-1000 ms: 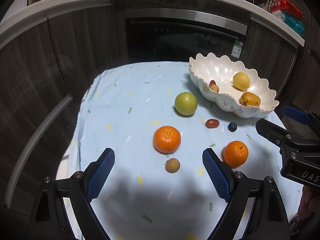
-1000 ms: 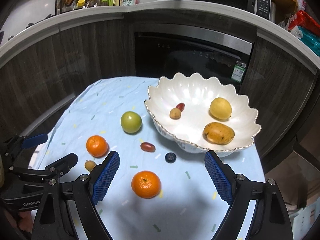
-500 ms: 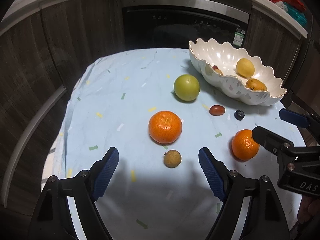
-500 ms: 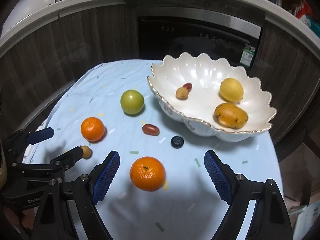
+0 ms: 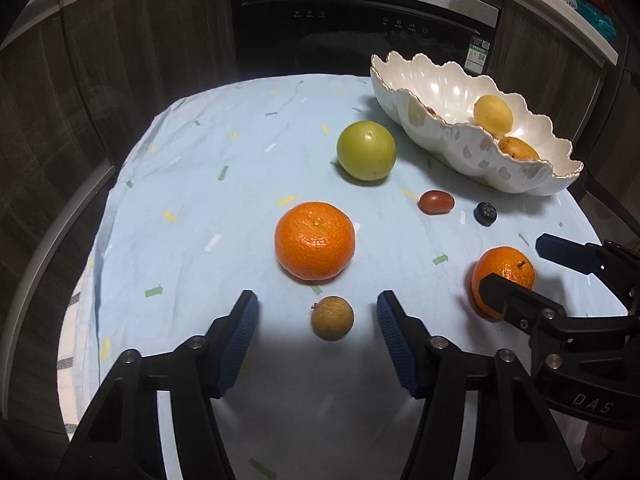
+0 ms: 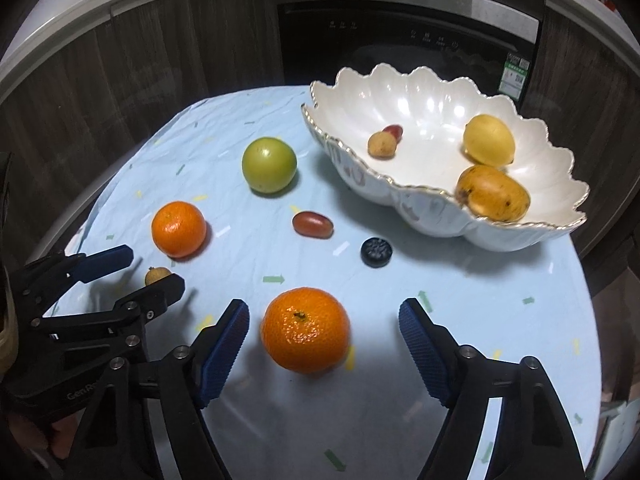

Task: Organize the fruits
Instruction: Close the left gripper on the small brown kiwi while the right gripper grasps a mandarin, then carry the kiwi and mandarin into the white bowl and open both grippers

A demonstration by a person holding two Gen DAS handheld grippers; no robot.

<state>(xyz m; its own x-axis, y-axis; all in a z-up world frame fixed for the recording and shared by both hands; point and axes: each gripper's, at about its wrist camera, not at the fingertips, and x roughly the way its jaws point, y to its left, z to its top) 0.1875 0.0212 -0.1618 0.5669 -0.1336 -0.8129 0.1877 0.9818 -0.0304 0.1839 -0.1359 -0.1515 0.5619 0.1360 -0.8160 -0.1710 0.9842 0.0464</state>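
My left gripper (image 5: pixel 317 308) is open, its jaws on either side of a small brown longan (image 5: pixel 332 318) on the blue cloth. A tangerine (image 5: pixel 315 241) lies just beyond it. My right gripper (image 6: pixel 323 316) is open around a second tangerine (image 6: pixel 305 329), which also shows in the left wrist view (image 5: pixel 505 276). A green apple (image 6: pixel 269 165), a red grape tomato (image 6: pixel 312 224) and a blueberry (image 6: pixel 376 252) lie on the cloth. The white scalloped bowl (image 6: pixel 440 216) holds a lemon (image 6: pixel 488 140), a pear (image 6: pixel 493 193), a longan (image 6: pixel 382 144) and a red fruit (image 6: pixel 393 131).
The round table has a light blue cloth (image 5: pixel 224 184). Dark cabinets and a built-in oven (image 5: pixel 360 28) stand close behind it. The table edge curves away at the left and right. The other gripper shows at the side of each view.
Both grippers have moved forward and down toward the table. The longan now lies between my left jaws, and the tangerine lies between my right jaws.
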